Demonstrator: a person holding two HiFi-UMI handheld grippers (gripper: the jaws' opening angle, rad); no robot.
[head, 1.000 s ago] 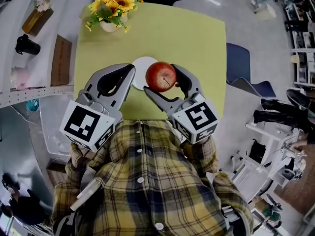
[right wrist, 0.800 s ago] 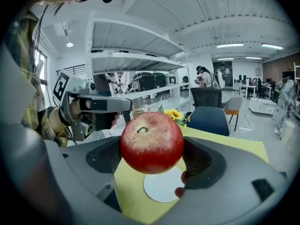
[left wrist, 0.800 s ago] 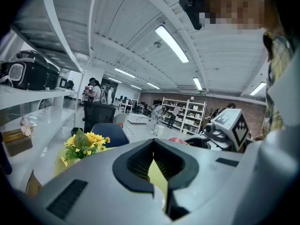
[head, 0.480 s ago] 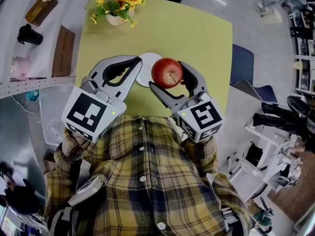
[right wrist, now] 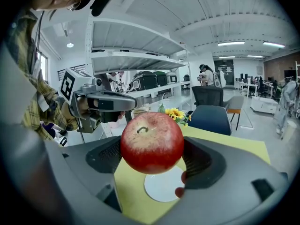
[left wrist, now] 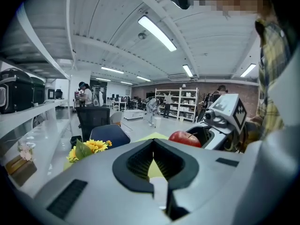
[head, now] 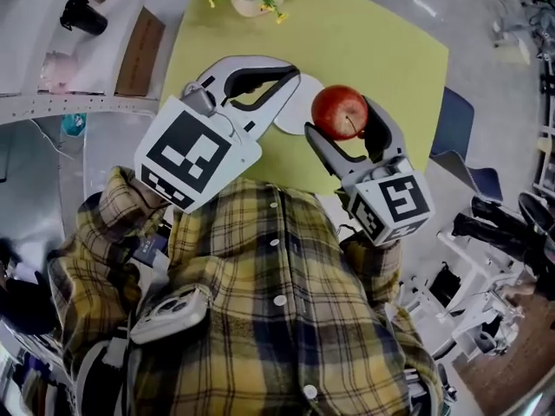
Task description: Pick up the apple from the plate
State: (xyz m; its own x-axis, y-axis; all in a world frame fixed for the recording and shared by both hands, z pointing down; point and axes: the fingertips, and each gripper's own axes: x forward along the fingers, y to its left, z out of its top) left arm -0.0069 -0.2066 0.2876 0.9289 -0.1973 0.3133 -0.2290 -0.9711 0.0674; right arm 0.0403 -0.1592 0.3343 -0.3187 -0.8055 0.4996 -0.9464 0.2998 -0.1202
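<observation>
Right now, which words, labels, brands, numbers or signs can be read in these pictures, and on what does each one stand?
There is no readable text in any view.
Marker cube of the left tongs: a black-and-white square pattern, no letters.
Marker cube of the right tongs: likewise only a pattern.
Brown board: no print can be made out.
</observation>
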